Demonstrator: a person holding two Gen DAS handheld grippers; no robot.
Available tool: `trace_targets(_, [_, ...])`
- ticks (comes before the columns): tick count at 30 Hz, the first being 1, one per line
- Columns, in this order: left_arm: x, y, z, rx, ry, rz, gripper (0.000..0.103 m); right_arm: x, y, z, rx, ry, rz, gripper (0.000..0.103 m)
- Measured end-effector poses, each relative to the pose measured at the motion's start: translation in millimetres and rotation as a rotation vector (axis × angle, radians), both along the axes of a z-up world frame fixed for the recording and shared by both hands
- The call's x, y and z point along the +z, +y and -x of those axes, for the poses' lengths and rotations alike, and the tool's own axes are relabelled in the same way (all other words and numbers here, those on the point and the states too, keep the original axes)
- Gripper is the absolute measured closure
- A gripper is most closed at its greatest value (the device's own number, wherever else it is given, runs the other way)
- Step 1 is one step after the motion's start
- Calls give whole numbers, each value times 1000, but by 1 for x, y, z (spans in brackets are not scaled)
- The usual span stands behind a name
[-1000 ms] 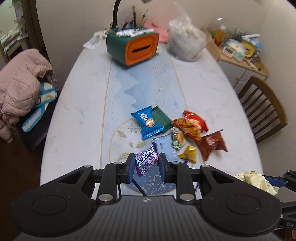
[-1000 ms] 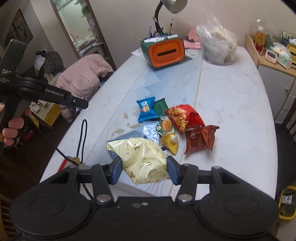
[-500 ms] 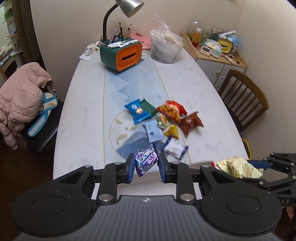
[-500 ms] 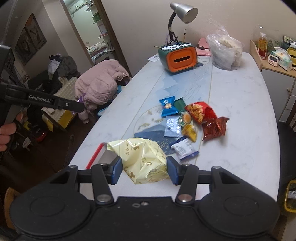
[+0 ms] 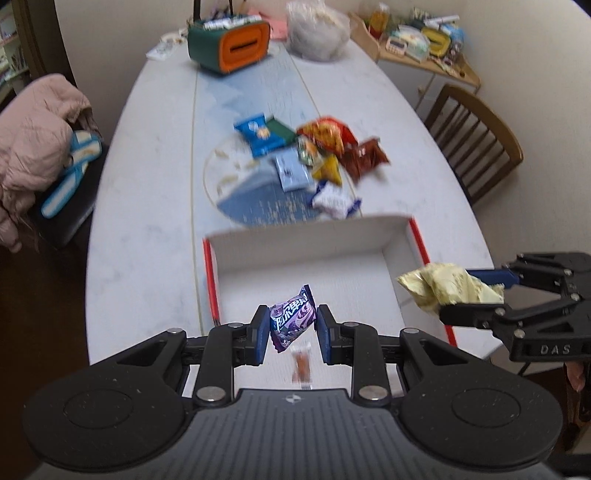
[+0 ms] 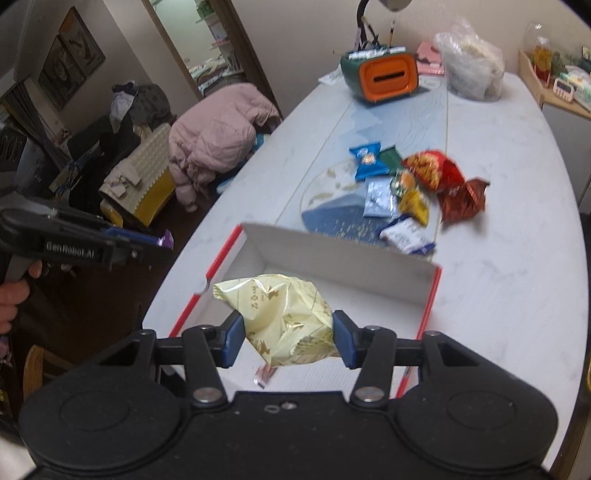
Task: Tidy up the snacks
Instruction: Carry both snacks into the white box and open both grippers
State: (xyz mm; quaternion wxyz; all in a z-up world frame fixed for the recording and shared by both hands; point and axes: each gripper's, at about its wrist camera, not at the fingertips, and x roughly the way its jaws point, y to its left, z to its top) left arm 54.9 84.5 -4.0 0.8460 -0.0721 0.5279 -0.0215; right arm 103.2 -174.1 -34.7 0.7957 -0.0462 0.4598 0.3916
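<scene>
My left gripper [image 5: 291, 332] is shut on a small purple snack packet [image 5: 292, 319], held above a white cardboard box with red edges [image 5: 306, 240] at the table's near end. My right gripper [image 6: 288, 338] is shut on a pale yellow crinkled snack bag [image 6: 286, 317], also over the box [image 6: 343, 254]. In the left wrist view that yellow bag [image 5: 447, 286] hangs at the box's right wall. A small brown packet [image 5: 301, 363] lies on the box floor. Several loose snack packets [image 5: 314, 158] lie in a heap beyond the box.
A green and orange organizer [image 5: 229, 44] and a clear plastic bag [image 5: 317, 31] stand at the table's far end. A wooden chair [image 5: 476, 136] is on the right, a pink jacket [image 5: 33, 147] on a seat to the left. A cluttered side shelf [image 5: 421, 40] is far right.
Both grippers have pulled back toward the table's near end with their packets. The white box, unseen a second ago, now lies under both grippers, and the snack heap sits farther away.
</scene>
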Motion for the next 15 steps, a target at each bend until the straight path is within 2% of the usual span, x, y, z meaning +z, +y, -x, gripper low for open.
trace_targets(7, [-46, -5, 9, 16, 68, 9, 77, -39, 15, 8, 6, 58, 48, 53])
trace_targets(11, [-73, -8, 4, 30, 104, 28, 77, -65, 23, 9, -1, 52, 106, 53])
trace_targets(15, [-98, -17, -7, 19, 124, 0, 77, -92, 33, 8, -10, 41, 175, 53])
